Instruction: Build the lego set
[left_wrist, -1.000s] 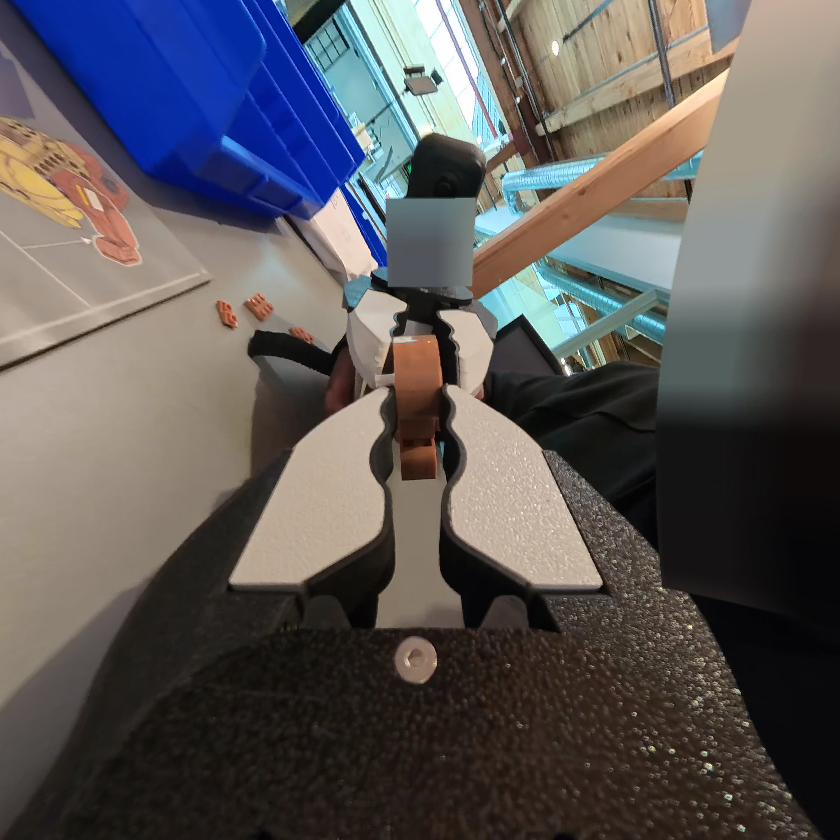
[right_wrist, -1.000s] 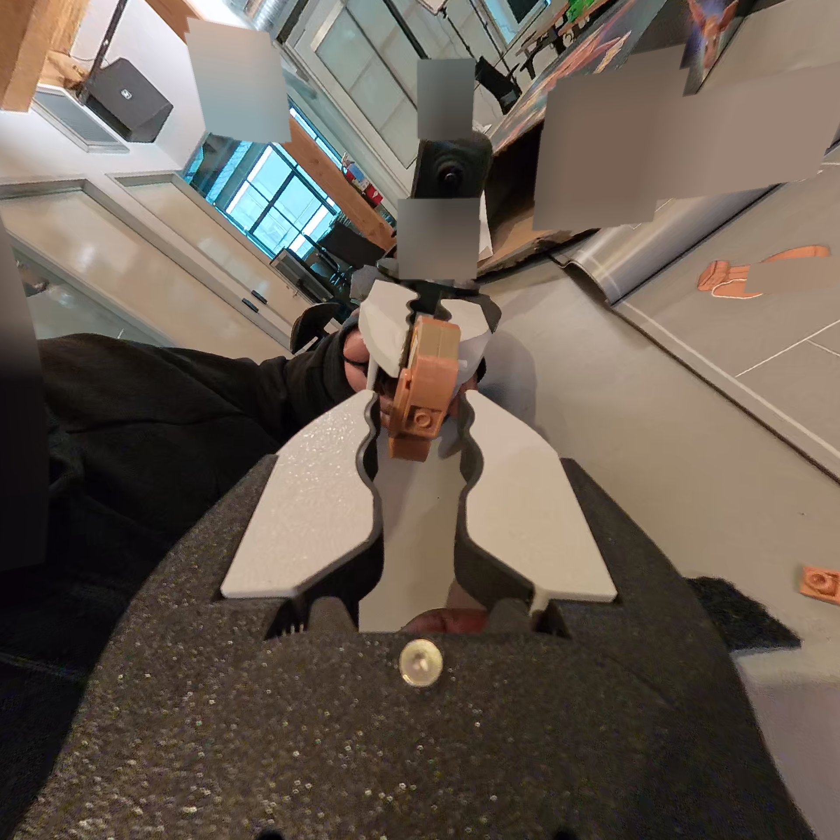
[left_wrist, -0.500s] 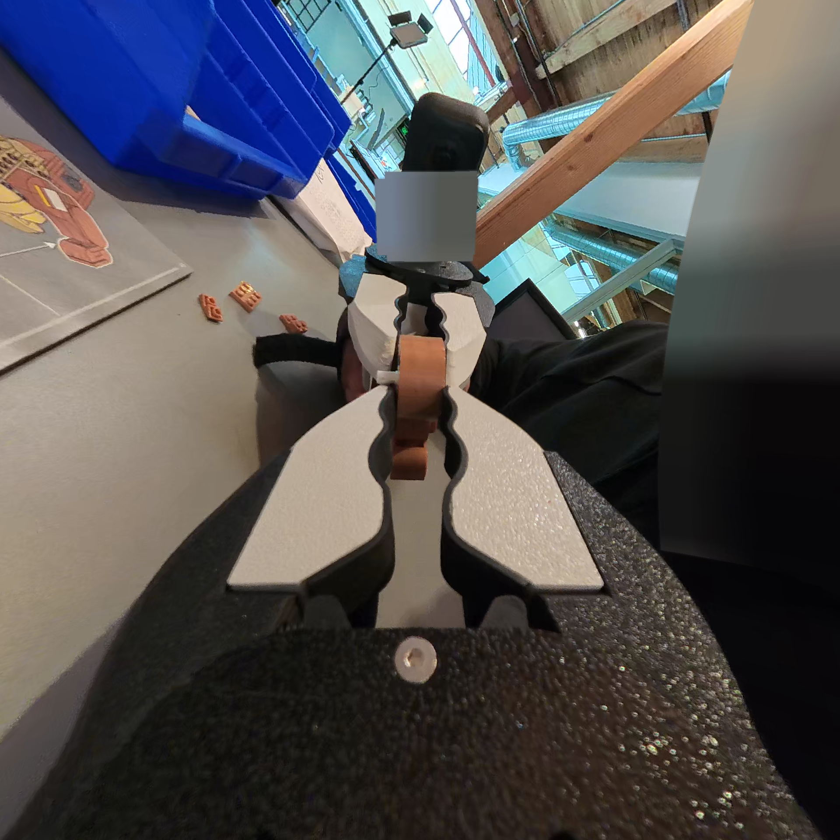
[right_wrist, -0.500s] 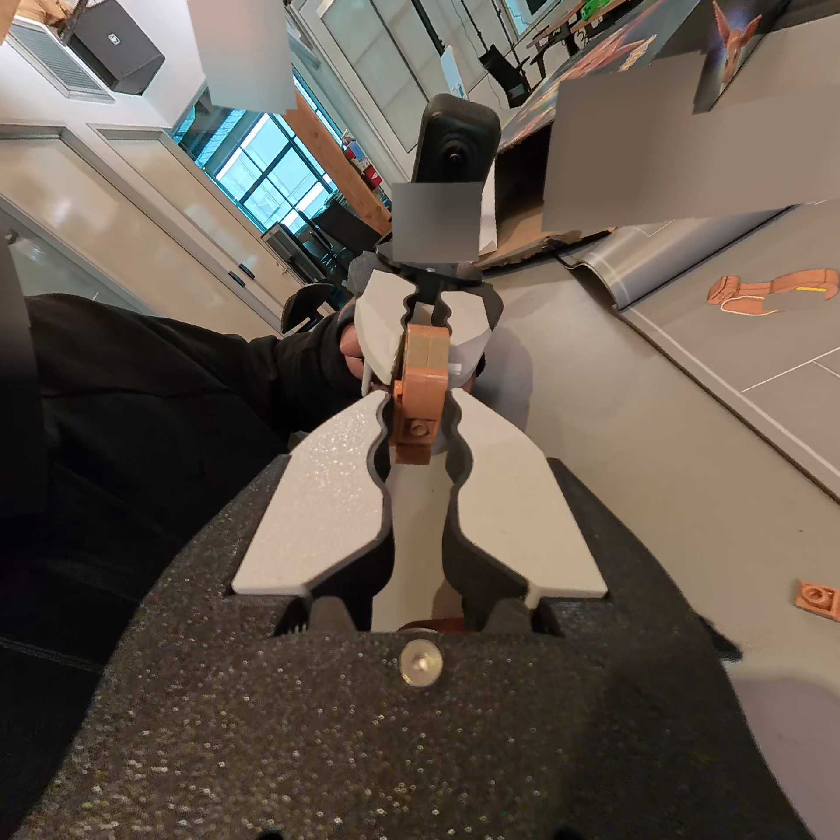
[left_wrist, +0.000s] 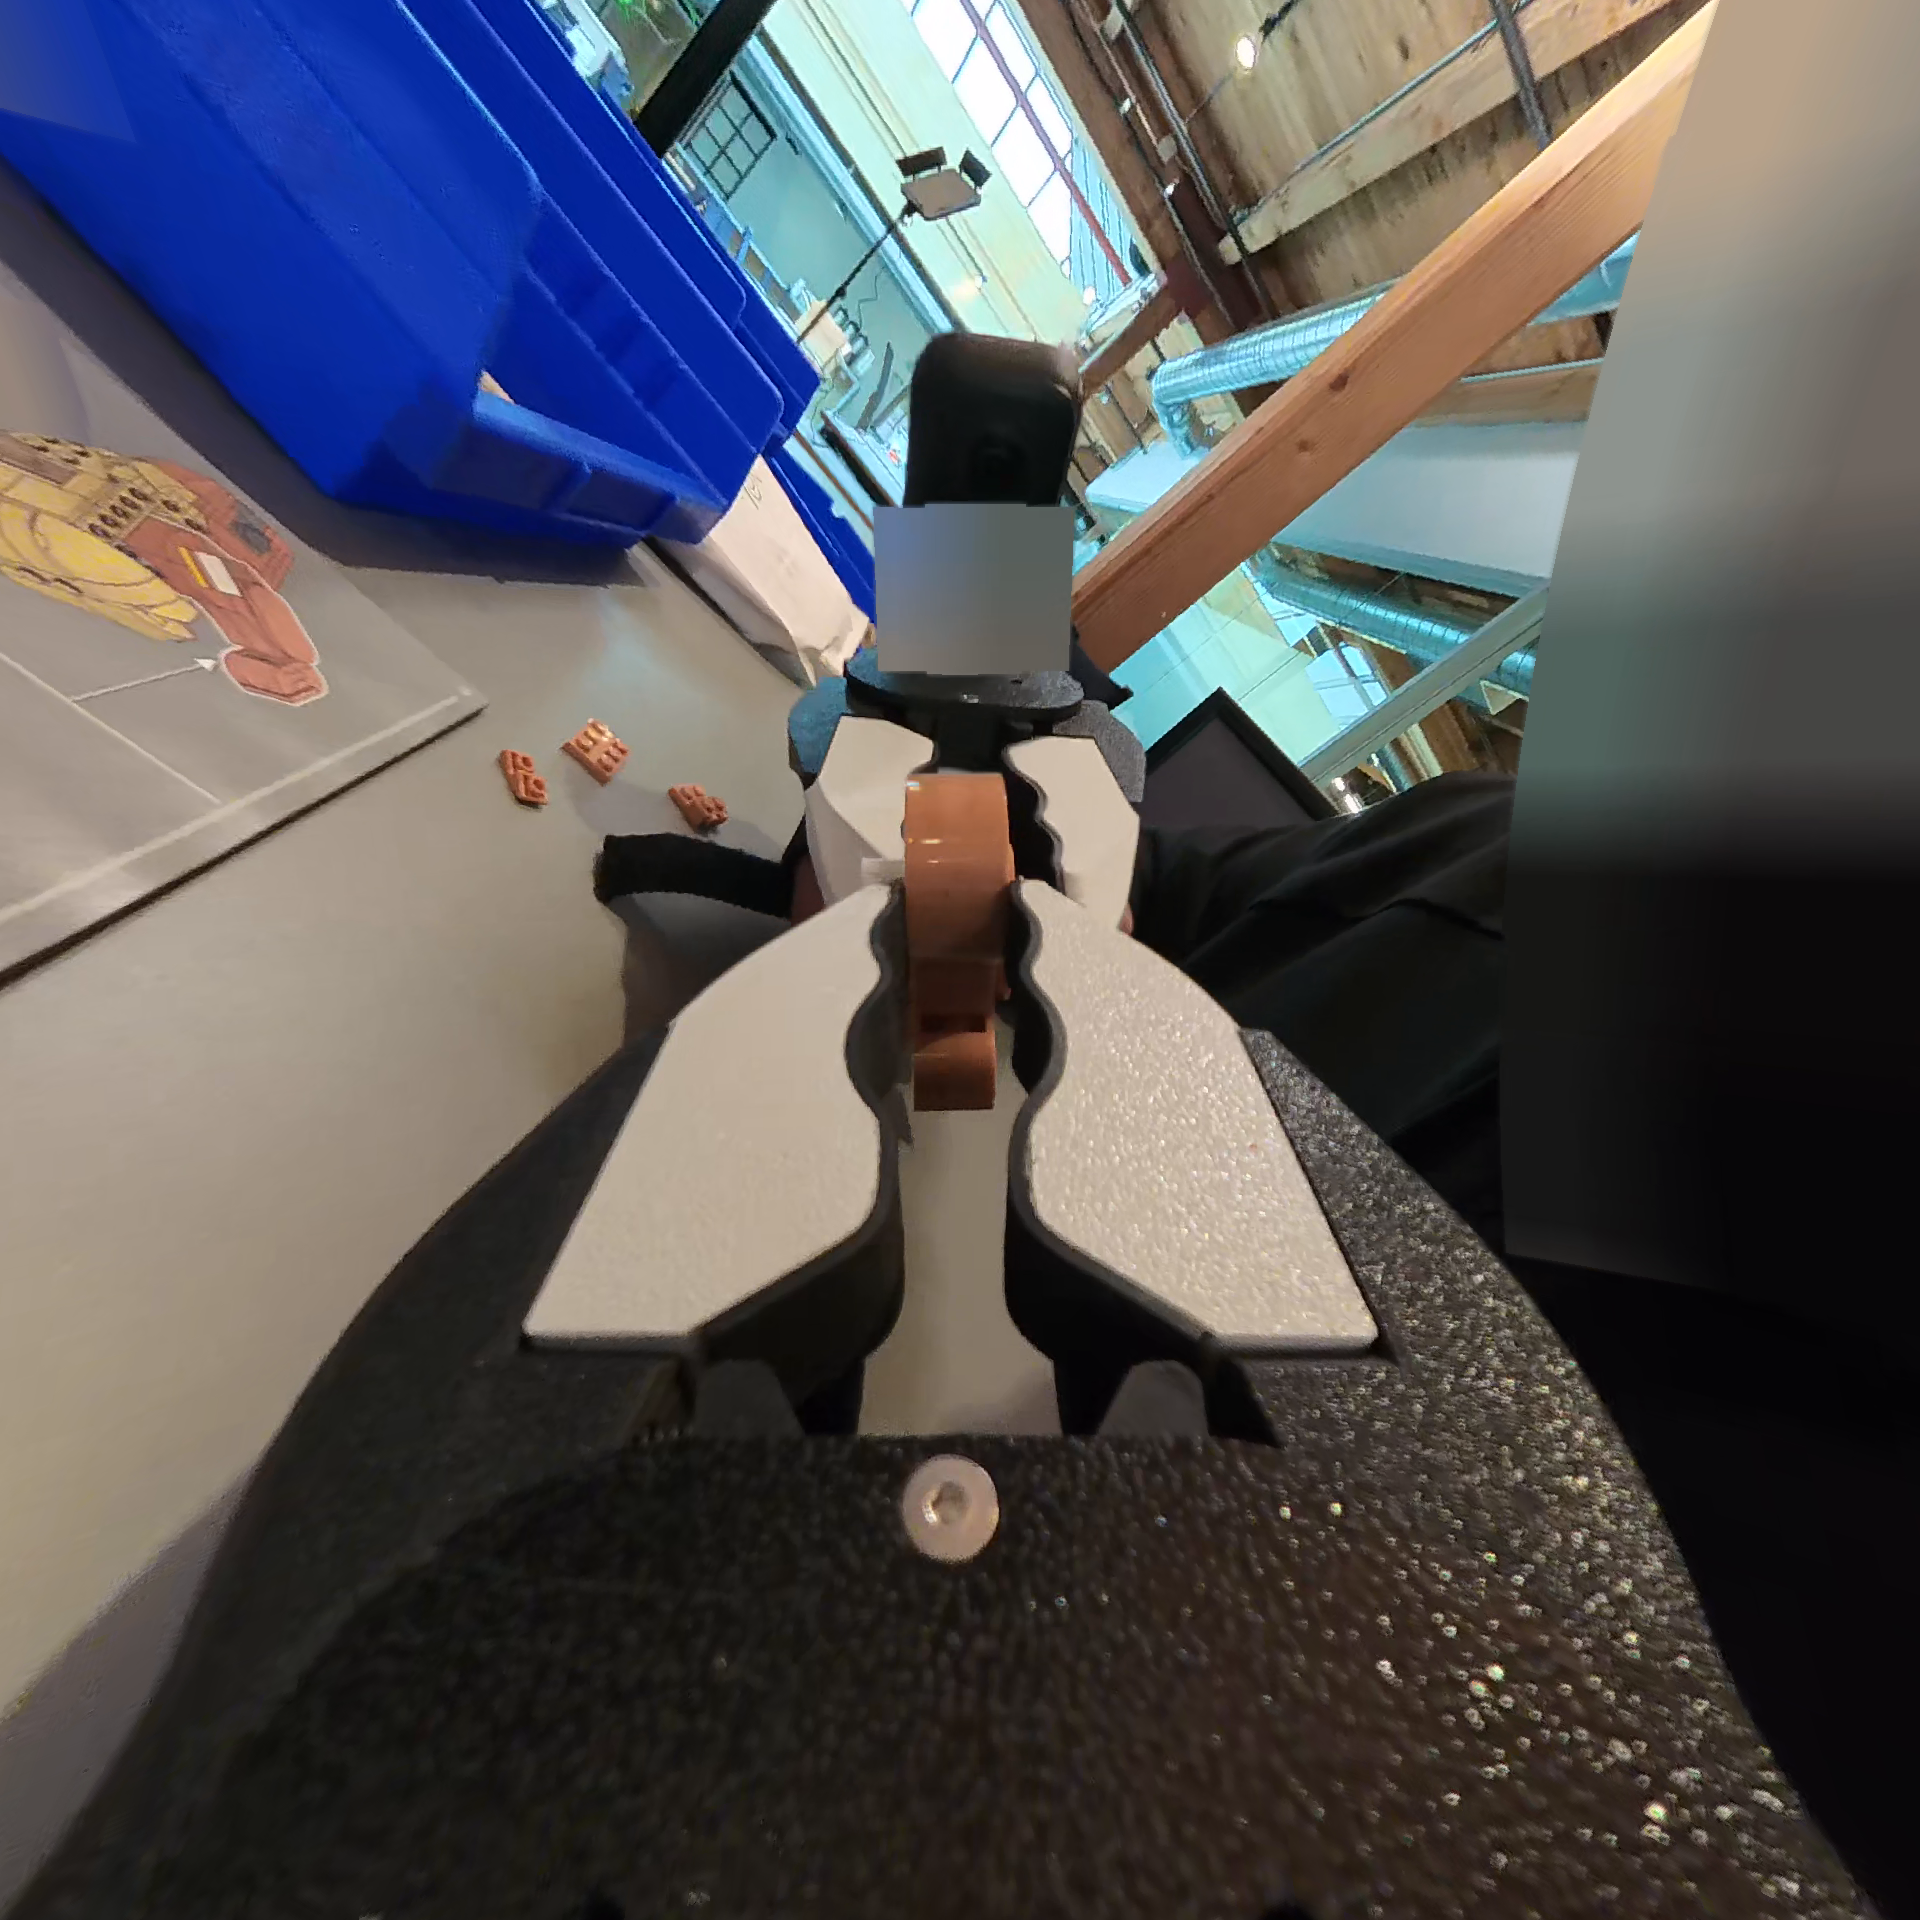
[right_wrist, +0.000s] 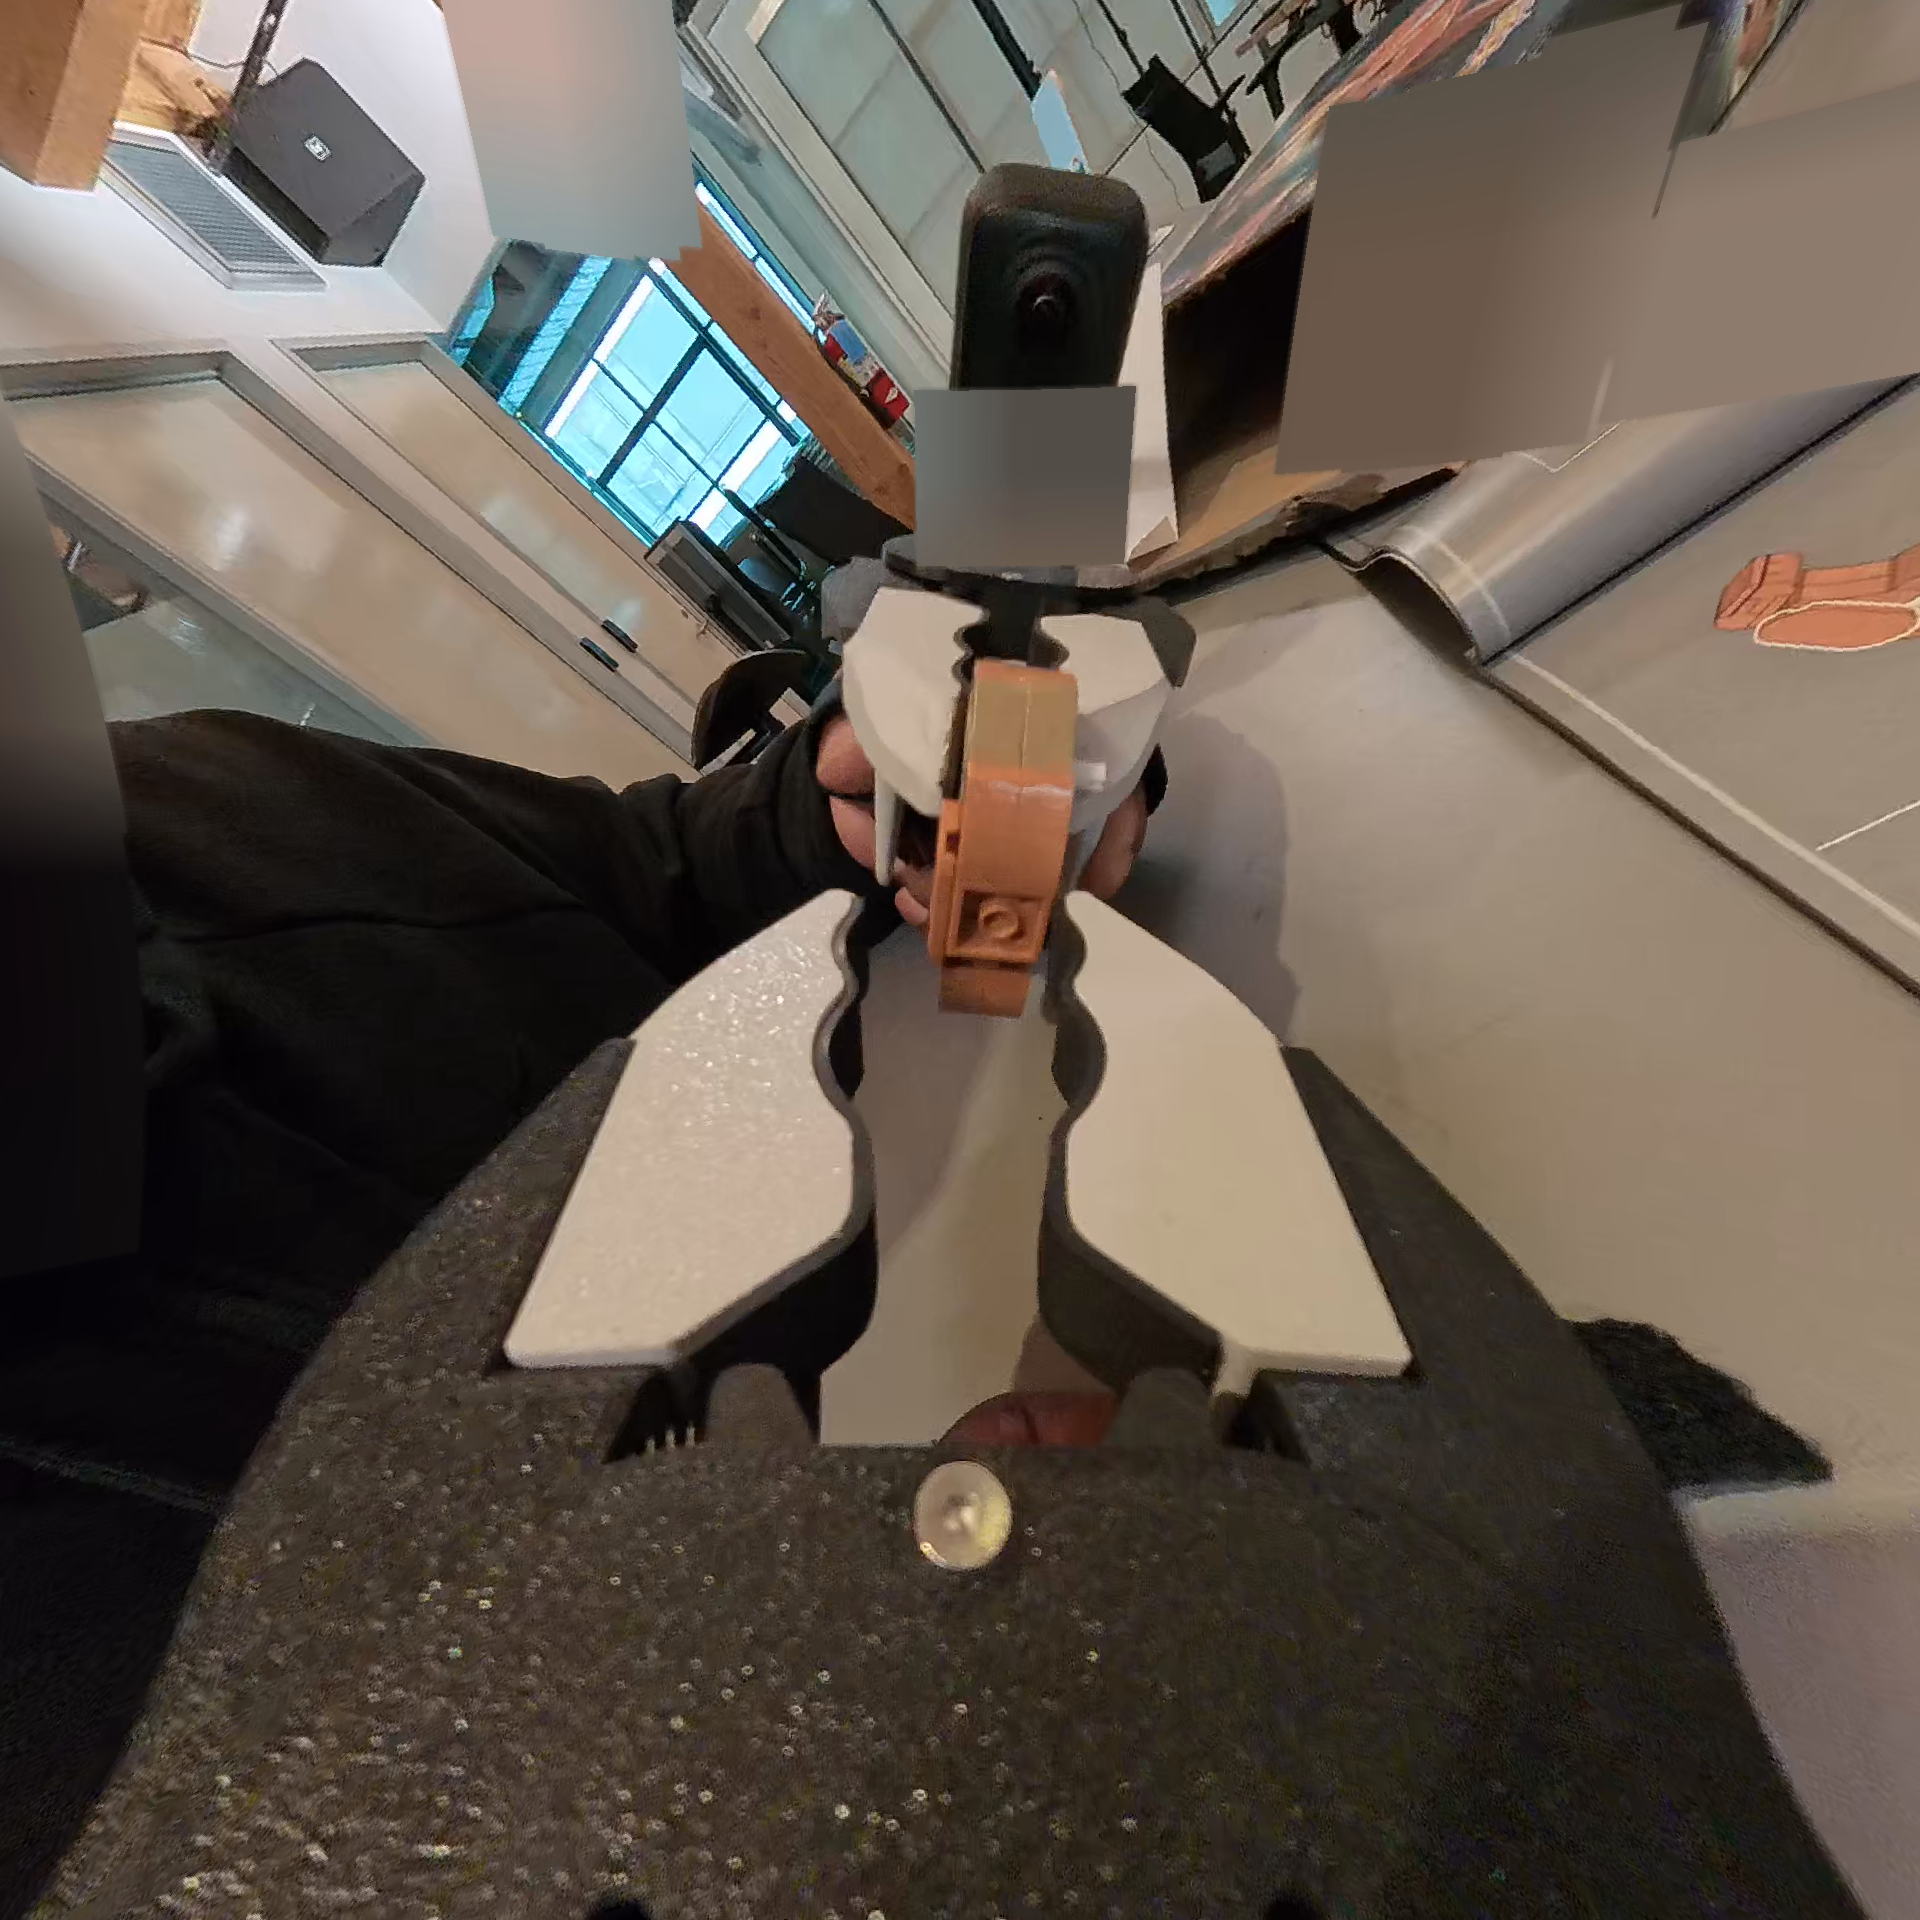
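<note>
Hand-held grippers (left_wrist: 954, 914) tip-to-tip, tilted

A small brown brick assembly (left_wrist: 954, 940), rounded at one end with a studded plate at the other, hangs above the bench (left_wrist: 260, 1039), clamped by the left gripper's (left_wrist: 956, 914) fingers (left_wrist: 1049, 935).

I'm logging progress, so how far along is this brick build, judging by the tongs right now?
Done: several brown bricks are joined into one small assembly. In hand: the left tongs are clamped on it; the right tongs stand open around its other end. Remaining: three loose brown plates lie on the grey table by the picture booklet.
</note>
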